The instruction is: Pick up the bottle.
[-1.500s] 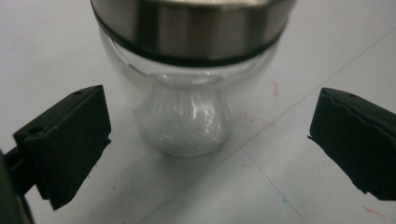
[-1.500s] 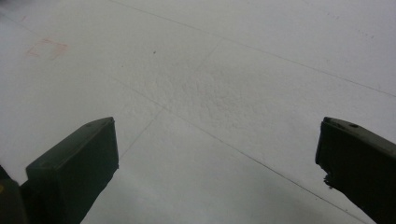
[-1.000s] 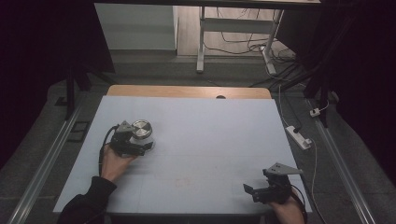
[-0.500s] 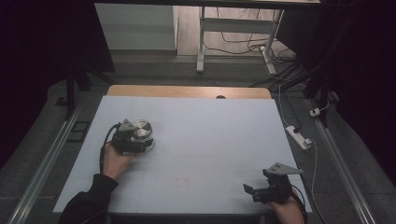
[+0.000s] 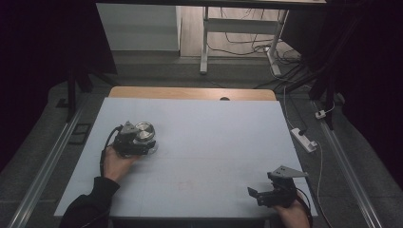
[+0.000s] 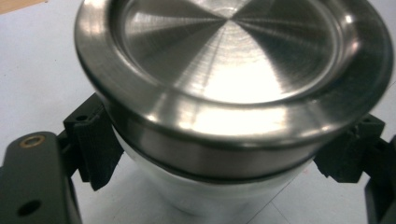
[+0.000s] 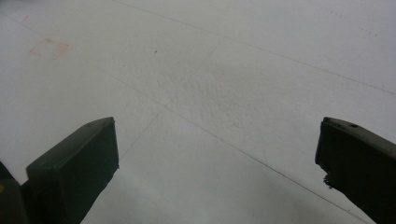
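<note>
Risk of slipping: round white jar with brushed-steel lid (image 6: 233,84) pinched low under the lid's rim, smooth wall apt to slide or tip if lifted fast. Sits left of centre on pale blue table mat (image 5: 214,137), clamped between black jaws of left gripper (image 5: 134,142), just closed around it. Right gripper (image 5: 266,192) at lower right, jaws wide apart over bare mat.

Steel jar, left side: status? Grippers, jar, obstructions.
Left gripper just closed, jaws clamped on the jar under its lid. Right gripper open, idle over bare table. Jar upright on the table. Nothing in the way.
</note>
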Tool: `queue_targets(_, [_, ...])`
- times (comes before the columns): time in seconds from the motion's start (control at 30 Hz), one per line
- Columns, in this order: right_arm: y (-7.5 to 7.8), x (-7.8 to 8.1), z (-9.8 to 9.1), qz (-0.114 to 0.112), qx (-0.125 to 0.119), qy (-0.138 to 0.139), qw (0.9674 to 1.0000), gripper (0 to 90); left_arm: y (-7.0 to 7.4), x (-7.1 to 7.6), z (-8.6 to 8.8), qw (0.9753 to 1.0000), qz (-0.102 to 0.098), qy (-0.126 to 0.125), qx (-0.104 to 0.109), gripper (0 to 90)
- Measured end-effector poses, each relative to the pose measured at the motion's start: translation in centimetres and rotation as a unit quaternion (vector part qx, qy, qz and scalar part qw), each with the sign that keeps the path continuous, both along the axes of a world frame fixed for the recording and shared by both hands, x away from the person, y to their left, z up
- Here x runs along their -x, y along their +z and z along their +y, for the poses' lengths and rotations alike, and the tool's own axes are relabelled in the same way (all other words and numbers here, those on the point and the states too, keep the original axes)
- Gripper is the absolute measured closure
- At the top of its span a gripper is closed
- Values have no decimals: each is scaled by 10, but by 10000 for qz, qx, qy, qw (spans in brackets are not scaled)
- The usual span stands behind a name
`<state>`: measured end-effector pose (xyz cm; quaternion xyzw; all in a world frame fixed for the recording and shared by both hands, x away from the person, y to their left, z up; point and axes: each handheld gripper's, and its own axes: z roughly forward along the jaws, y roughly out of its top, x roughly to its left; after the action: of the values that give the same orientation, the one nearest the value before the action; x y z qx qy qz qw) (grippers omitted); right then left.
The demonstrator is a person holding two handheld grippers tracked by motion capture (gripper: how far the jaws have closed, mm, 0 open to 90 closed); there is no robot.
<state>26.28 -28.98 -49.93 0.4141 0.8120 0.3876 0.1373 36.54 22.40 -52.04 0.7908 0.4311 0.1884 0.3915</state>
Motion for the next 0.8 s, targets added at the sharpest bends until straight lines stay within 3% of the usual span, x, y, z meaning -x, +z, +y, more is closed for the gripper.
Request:
queue_targets(0.43, [0,0,0,-10,-2,4,10000,0,4,1,-5,9998,98,153,-84,157])
queue_targets(0.8, [0,0,0,-11,-13,2,10000,0,15,9,-22,9997,18,-231,-46,157])
